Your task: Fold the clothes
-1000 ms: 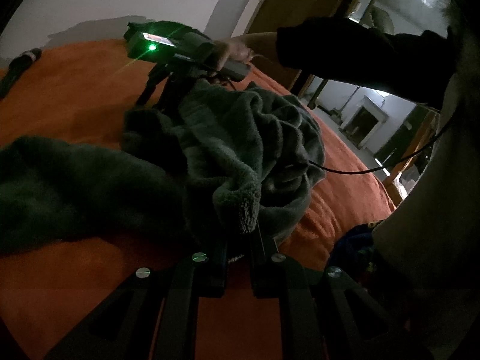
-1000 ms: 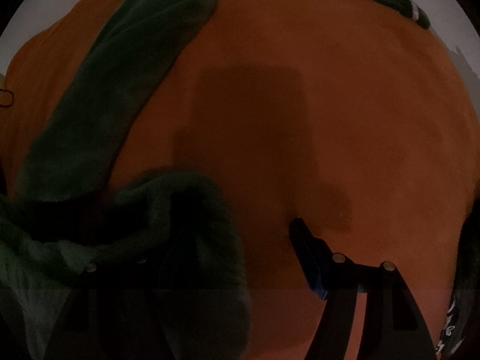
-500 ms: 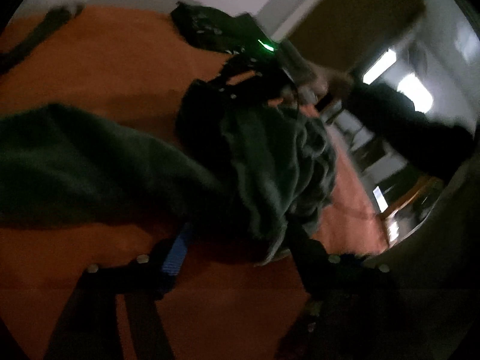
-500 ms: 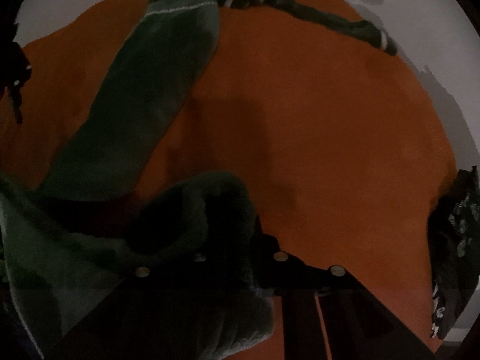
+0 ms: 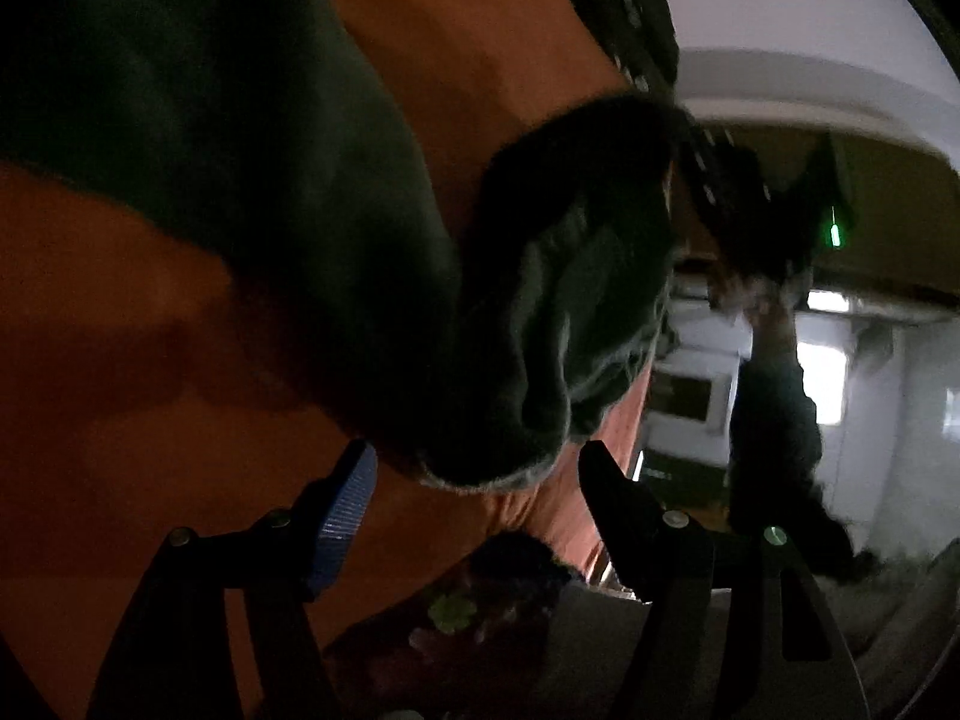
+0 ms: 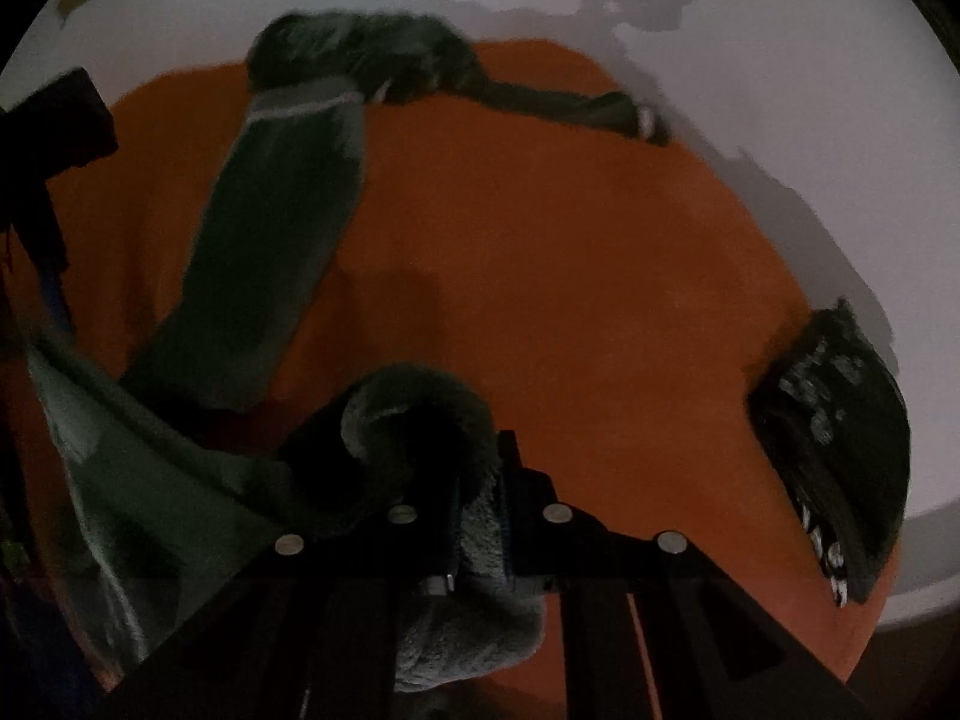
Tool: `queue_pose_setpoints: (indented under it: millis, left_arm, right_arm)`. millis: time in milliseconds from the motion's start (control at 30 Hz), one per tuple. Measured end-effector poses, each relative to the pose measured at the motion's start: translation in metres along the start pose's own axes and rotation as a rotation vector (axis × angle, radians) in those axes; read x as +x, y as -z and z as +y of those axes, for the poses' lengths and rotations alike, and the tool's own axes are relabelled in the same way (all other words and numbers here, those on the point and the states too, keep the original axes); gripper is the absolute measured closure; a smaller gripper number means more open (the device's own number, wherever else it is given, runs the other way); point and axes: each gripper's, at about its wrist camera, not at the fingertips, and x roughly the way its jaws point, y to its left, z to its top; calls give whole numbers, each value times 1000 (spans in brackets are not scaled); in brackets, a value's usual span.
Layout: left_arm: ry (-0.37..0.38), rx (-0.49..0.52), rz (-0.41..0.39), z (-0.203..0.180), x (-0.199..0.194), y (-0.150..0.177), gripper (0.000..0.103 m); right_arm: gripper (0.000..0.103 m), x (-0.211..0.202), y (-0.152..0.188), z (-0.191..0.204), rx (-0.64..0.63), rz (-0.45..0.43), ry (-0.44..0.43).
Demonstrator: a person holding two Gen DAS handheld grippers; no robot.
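The green fleece garment [image 6: 282, 240] lay stretched across the orange bed cover [image 6: 570, 300], one long limb running toward the far edge and a bunched end gathered close to the cameras. The right gripper [image 6: 480, 480] was clamped on that thick bunched fold, the pile bulging out between and below its fingers. The left gripper [image 5: 474, 480] stood with its fingers wide apart, holding nothing, a rolled hem of the fleece [image 5: 540, 330] hanging just ahead of the gap.

Risks, as a judgement: with only one end pinched, the heavy plush could drag and twist as it was lifted, so any fold would land crooked. The thick wad in the right claw could also creep out under the garment's weight. The left claw, if it closed now, might catch only the outer layer. A dark patterned item [image 6: 834, 438] sat near the cover's edge, close enough to snag a swung sleeve.

No brand, label or legible writing showed; the dim, blurred light hid fine detail.
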Motion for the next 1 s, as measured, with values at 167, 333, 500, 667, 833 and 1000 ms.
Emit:
queue_pose_setpoints:
  millis: [167, 333, 500, 667, 833, 1000]
  left_arm:
    - [20, -73, 27, -2, 12, -13, 32]
    - [-85, -64, 158, -11, 57, -10, 32]
    - [-99, -146, 153, 0, 70, -6, 32]
    - [-91, -205, 88, 7, 58, -7, 32]
    - [-120, -198, 53, 3, 52, -9, 32]
    - [-169, -148, 60, -4, 56, -7, 32]
  right_arm:
    - [94, -41, 26, -4, 82, -19, 79]
    - [95, -66, 37, 12, 168, -27, 138]
    - [95, -90, 46, 16, 231, -36, 133]
    - [95, -109, 54, 17, 317, -50, 116]
    - [95, -122, 67, 19, 427, -39, 128]
    - [95, -134, 78, 27, 500, -33, 138]
